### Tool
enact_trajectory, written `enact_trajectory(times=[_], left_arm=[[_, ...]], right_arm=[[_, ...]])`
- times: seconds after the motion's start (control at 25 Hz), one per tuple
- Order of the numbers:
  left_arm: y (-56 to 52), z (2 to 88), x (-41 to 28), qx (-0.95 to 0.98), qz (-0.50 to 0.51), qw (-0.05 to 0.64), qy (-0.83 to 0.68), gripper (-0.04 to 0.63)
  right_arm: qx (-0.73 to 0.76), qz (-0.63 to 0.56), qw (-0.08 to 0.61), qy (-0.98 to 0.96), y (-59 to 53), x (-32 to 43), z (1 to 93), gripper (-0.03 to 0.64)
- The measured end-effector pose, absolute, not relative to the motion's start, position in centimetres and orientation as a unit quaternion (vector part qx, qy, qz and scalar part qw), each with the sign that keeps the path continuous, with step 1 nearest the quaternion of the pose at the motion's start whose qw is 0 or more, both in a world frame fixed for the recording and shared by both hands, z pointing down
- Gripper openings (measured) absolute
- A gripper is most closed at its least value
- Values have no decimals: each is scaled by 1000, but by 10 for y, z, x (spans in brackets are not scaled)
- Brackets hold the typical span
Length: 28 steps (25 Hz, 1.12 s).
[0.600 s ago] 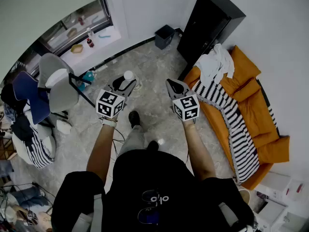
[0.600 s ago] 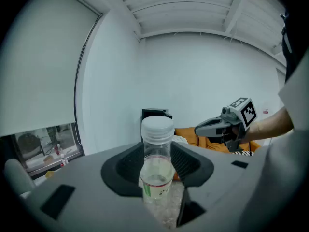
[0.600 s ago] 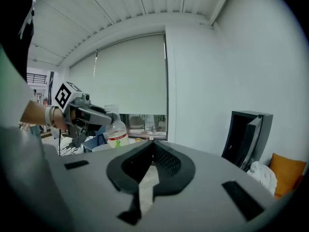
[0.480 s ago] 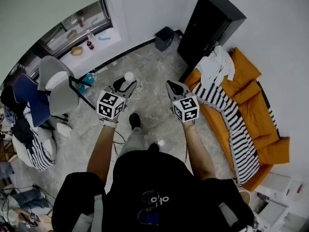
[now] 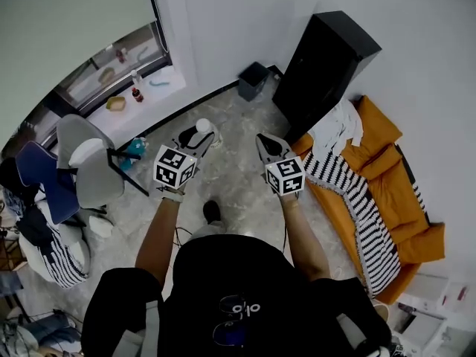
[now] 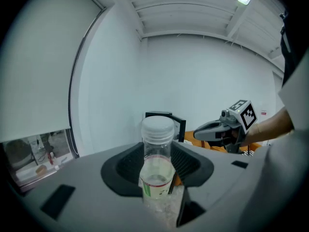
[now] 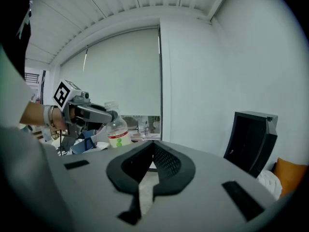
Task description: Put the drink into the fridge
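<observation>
A clear drink bottle (image 6: 157, 163) with a white cap and a green-and-white label stands upright between the jaws of my left gripper (image 6: 157, 180), which is shut on it. From the head view the bottle's cap (image 5: 202, 125) shows ahead of the left gripper (image 5: 196, 137). My right gripper (image 5: 265, 144) is held level beside it, shut, with nothing in it (image 7: 145, 178). The right gripper view also catches the bottle (image 7: 116, 132) at the left. A tall black cabinet, seemingly the fridge (image 5: 327, 62), stands against the white wall ahead to the right (image 7: 251, 139).
An orange sofa (image 5: 394, 184) with a striped blanket (image 5: 357, 192) and white clothes (image 5: 335, 129) lies to the right. A small black bin (image 5: 253, 80) sits by the wall. A grey chair (image 5: 89, 162) and a window sill with small items (image 5: 134, 88) are at the left.
The person has stepped forward, so the black cabinet and wall are nearer. Both grippers have stayed side by side, and the left one still holds the bottle.
</observation>
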<state>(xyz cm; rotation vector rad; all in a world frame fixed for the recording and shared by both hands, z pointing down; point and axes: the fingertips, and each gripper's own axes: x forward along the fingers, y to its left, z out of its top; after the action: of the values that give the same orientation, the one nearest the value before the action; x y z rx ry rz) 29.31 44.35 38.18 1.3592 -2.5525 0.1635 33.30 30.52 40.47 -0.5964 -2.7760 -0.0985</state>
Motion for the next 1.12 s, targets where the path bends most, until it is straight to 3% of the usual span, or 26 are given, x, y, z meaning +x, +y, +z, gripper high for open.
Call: enact_trajectory(times=[0.36,1.12], left_arm=[[460,385,208,501,60,121,-855,178],[414,392,100,545,72,122,-826,178]], right_arm=[[-169,-17,150,-974,327,251,409,8],[-95,11,164,-982,266,166,428,8]])
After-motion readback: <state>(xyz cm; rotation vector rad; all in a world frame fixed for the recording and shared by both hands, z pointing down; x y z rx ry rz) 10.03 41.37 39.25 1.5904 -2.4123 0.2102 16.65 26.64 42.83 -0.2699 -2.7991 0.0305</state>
